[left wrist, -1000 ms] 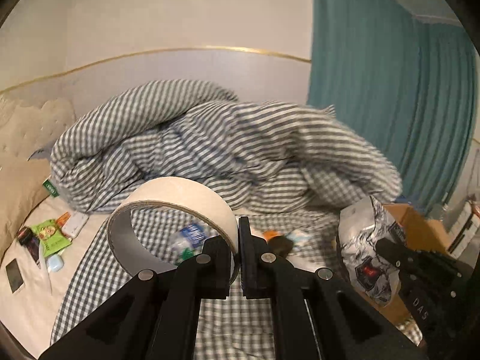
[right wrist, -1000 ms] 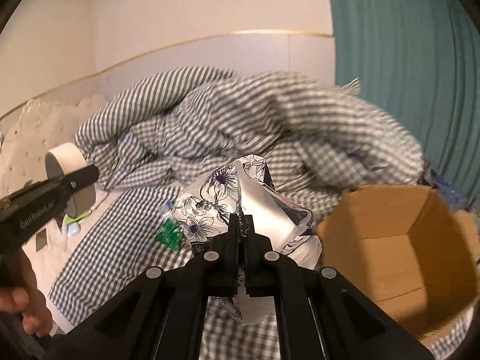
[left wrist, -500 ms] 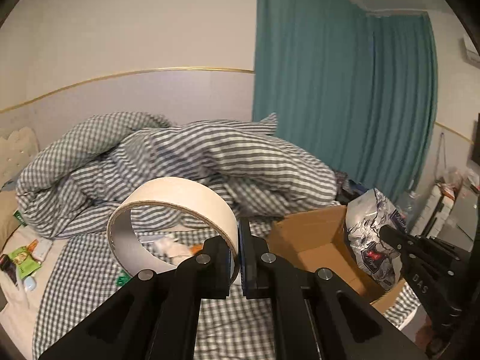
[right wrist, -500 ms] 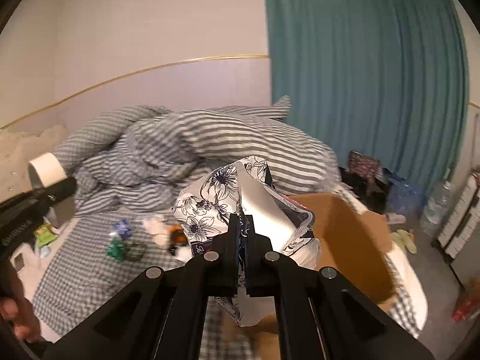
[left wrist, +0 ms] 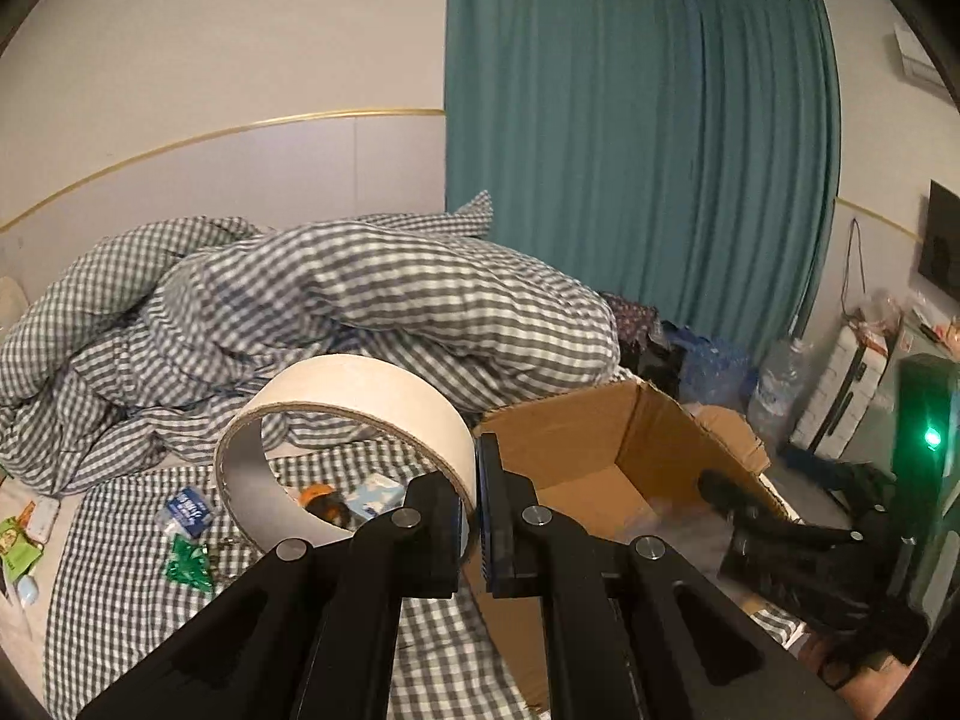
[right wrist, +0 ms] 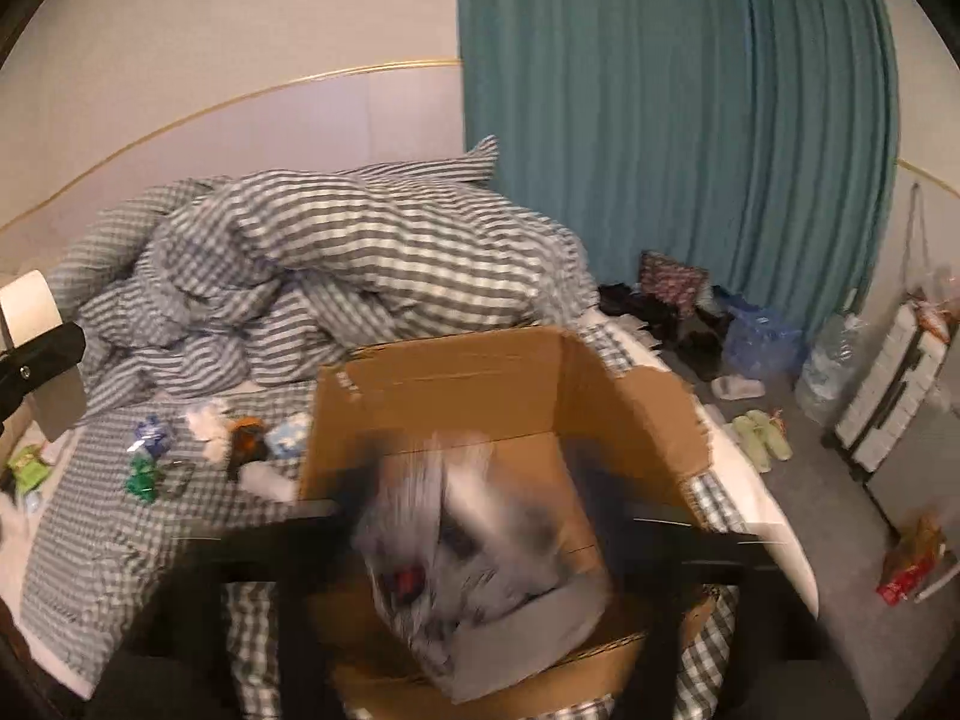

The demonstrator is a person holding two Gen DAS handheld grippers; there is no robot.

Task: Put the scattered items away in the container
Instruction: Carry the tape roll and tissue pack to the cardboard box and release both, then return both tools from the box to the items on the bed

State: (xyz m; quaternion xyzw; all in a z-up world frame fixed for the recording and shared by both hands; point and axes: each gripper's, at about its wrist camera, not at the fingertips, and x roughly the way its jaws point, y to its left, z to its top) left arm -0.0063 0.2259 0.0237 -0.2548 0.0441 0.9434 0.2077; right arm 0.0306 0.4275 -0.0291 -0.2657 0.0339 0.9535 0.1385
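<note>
My left gripper (left wrist: 474, 516) is clamped on the rim of a tape roll (left wrist: 348, 420), held upright above the bed (left wrist: 120, 588) just left of the cardboard box (left wrist: 606, 450). My right gripper (right wrist: 480, 516) has just been opening; its jaws now stand wide apart over the box, and a blurred floral packet (right wrist: 474, 558) lies between them, inside the box, touching neither pad as far as I can tell. Small scattered items (right wrist: 240, 438) lie on the checked sheet beside a rumpled duvet (right wrist: 360, 264).

Both wrist views over box (left wrist: 612, 450)
</note>
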